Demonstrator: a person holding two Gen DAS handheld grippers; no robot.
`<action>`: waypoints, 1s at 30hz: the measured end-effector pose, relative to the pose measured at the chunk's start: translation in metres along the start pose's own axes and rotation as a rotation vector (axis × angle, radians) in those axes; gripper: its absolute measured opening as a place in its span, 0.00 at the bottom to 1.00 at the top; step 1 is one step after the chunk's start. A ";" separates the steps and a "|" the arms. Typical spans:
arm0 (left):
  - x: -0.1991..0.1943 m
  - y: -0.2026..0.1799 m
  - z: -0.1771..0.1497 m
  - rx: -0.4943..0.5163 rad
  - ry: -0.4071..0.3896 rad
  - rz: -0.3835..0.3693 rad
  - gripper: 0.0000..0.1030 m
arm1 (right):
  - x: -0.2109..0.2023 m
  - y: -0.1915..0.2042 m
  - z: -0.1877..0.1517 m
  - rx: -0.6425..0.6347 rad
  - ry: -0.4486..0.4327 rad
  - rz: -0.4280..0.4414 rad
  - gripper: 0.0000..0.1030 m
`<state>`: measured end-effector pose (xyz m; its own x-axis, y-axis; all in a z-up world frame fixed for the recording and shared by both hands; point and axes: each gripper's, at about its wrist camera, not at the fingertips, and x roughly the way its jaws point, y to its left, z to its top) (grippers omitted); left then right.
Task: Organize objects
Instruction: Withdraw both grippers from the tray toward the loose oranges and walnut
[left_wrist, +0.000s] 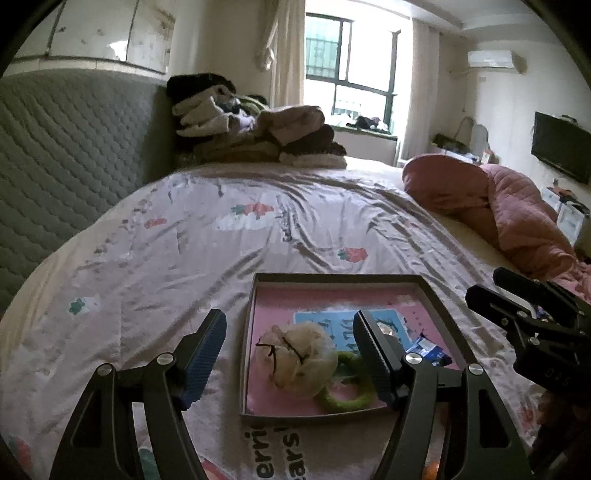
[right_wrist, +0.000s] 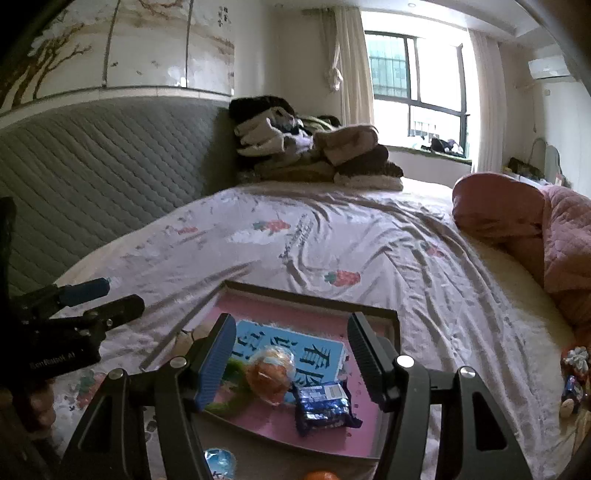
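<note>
A shallow grey-rimmed box (left_wrist: 255, 295) (right_wrist: 384, 314) with a pink floor lies on the bed. In it are a cream mesh pouf (left_wrist: 295, 358), a green fuzzy ring (left_wrist: 347, 398) (right_wrist: 231, 373), a wrapped orange sweet (right_wrist: 271, 374) and a blue snack packet (right_wrist: 321, 404) (left_wrist: 424, 349). My left gripper (left_wrist: 290, 325) is open and empty above the box's near left part. My right gripper (right_wrist: 291, 328) is open and empty over the box, above the sweet and packet. Each gripper shows in the other's view, the right one (left_wrist: 524, 306) and the left one (right_wrist: 96, 299).
The bed has a strawberry-print sheet (left_wrist: 258, 221). Folded clothes (left_wrist: 258, 129) are piled at the far end by the grey headboard (left_wrist: 74, 147). A pink quilt (left_wrist: 498, 206) lies at the right. Small items (right_wrist: 574, 373) sit at the bed's right edge; an orange (right_wrist: 321, 474) and a blue-white object (right_wrist: 219, 461) lie near me.
</note>
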<state>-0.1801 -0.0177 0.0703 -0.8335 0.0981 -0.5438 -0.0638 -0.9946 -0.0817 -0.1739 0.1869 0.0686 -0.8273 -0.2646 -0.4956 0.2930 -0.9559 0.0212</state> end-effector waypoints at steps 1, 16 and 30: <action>-0.003 0.000 0.000 0.001 -0.005 -0.003 0.71 | -0.002 0.001 0.000 -0.001 -0.007 0.005 0.61; -0.026 -0.009 -0.015 0.040 -0.039 0.013 0.71 | -0.022 0.013 0.000 -0.021 -0.056 0.038 0.62; -0.045 -0.015 -0.033 0.056 -0.074 0.037 0.71 | -0.036 0.010 -0.017 0.006 -0.040 0.041 0.62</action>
<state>-0.1233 -0.0063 0.0687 -0.8741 0.0607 -0.4819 -0.0611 -0.9980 -0.0149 -0.1326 0.1889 0.0720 -0.8330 -0.3086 -0.4591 0.3246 -0.9447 0.0460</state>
